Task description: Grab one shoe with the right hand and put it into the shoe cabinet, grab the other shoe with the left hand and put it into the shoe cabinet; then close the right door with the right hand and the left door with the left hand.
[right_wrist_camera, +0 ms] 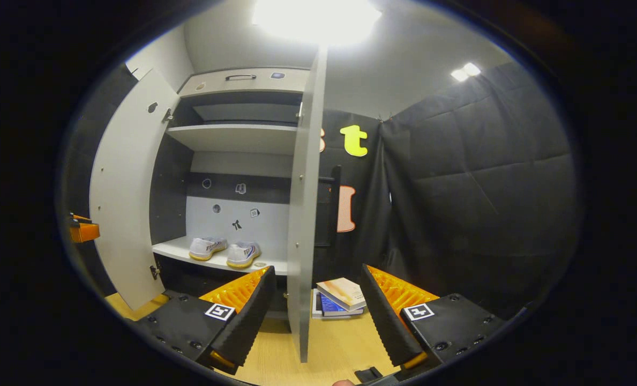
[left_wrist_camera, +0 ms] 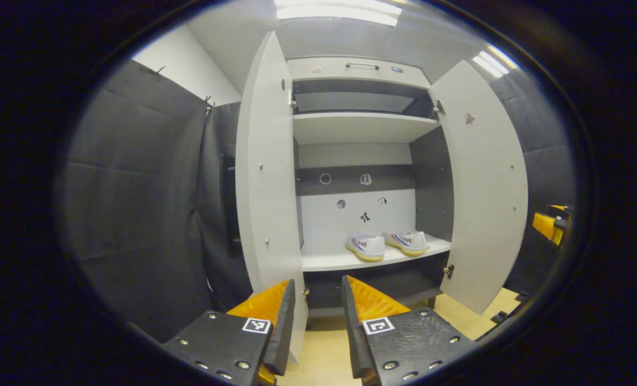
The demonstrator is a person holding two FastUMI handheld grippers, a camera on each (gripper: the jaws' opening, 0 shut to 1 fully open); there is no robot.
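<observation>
Two grippers: left gripper (left_wrist_camera: 318, 316) and right gripper (right_wrist_camera: 318, 311), both spread wide, holding nothing.
Two doors: left door (left_wrist_camera: 267, 177) and right door (right_wrist_camera: 303, 203), both open, each just ahead of its gripper.
Two shoes (left_wrist_camera: 387, 244): side by side on the shoe cabinet's lower shelf (left_wrist_camera: 323, 261), well beyond both grippers.
Books (right_wrist_camera: 339, 297): stacked on the floor by the right door.

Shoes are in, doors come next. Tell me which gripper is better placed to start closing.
Right. The right gripper is open with the right door's edge between its fingers. The left gripper sits beside the left door. Both shoes rest on the shelf.
</observation>
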